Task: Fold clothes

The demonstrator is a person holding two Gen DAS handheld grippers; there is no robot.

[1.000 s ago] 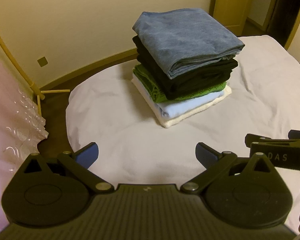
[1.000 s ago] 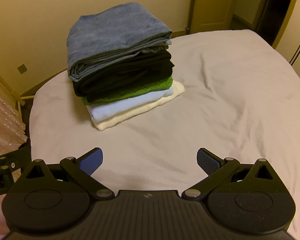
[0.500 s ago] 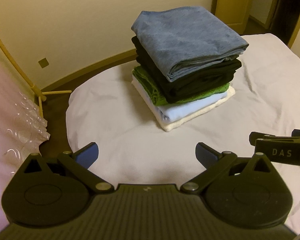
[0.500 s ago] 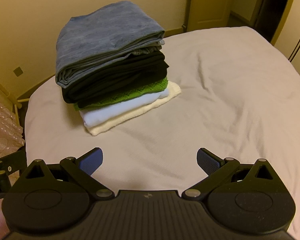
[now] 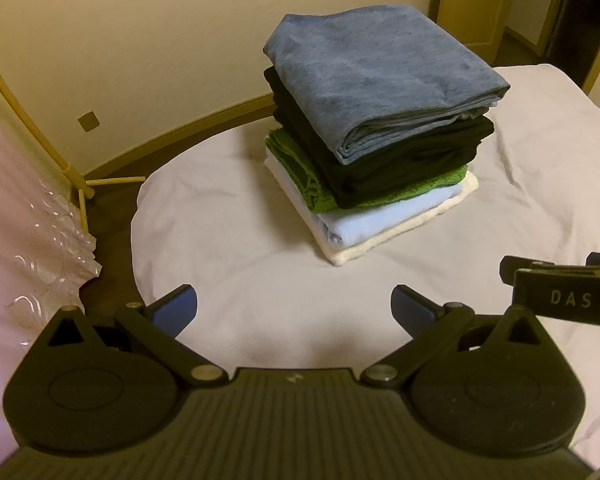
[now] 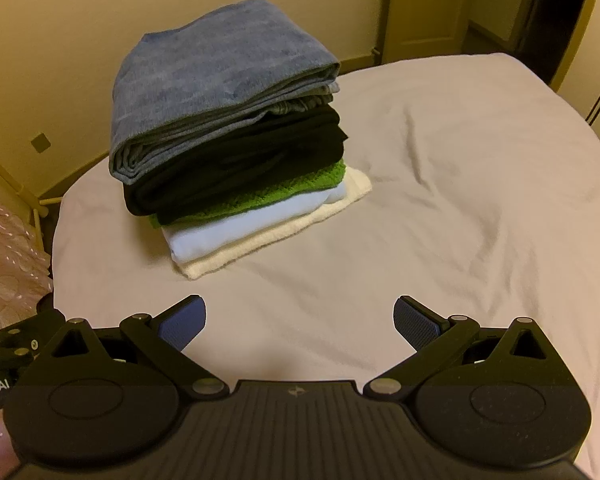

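Folded clothes stack (image 5: 374,152) upper centre of frame, on the pale sheet (image 5: 228,240); nothing held.

Nearest, at lower frame: left gripper (image 5: 294,306) spread wide and empty; right gripper (image 6: 300,316) likewise spread, empty, hovering over bare sheet. Beyond, mid-frame: cream towel (image 6: 276,236) at the bottom, then white, green, black, with the blue-grey piece (image 6: 216,80) on top. No unfolded garment in view; folding apparently done. Best kept clear of the stack; if squaring edges, press gently from both sides, never dragging the top layer. Far upper left: wooden rack (image 5: 32,120) against the wall.
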